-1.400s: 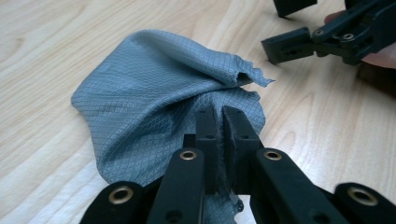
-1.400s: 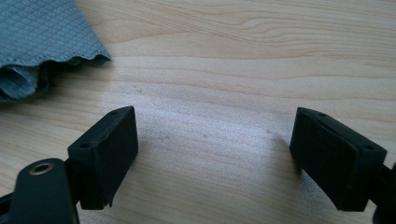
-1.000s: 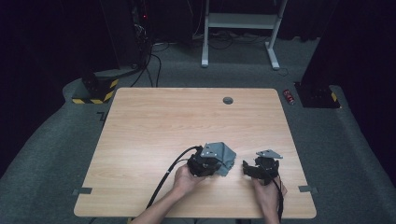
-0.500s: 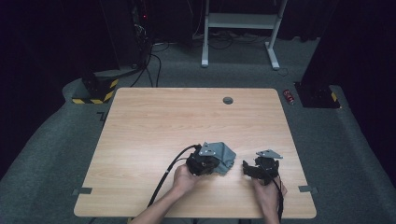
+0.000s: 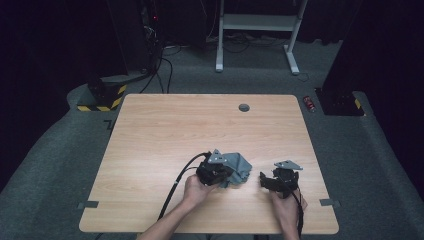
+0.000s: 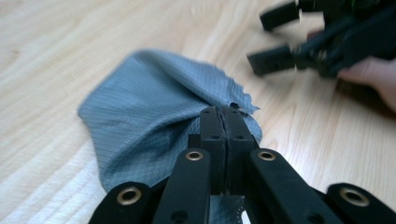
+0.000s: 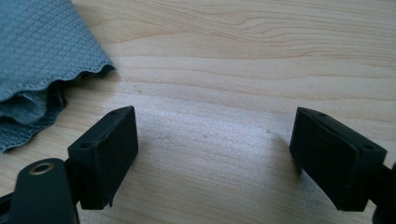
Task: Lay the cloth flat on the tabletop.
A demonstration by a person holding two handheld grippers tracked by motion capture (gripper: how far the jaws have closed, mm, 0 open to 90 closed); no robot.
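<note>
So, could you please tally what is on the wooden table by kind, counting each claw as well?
Grey cloth: 1
Left claw, shut on the cloth: 1
Right claw, open over bare wood: 1
Round dark grommet near the table's far edge: 1
Total: 4

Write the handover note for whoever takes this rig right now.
Left tool: jaws have just closed, now shut on an edge of the grey cloth.
Right tool: open, nothing between the jaws, resting beside the cloth without touching it.
Cloth: crumpled on the near half of the wooden table.
Done: the first pinch.
Left, probably: a second hold with the right tool, then spreading or folding.
</note>
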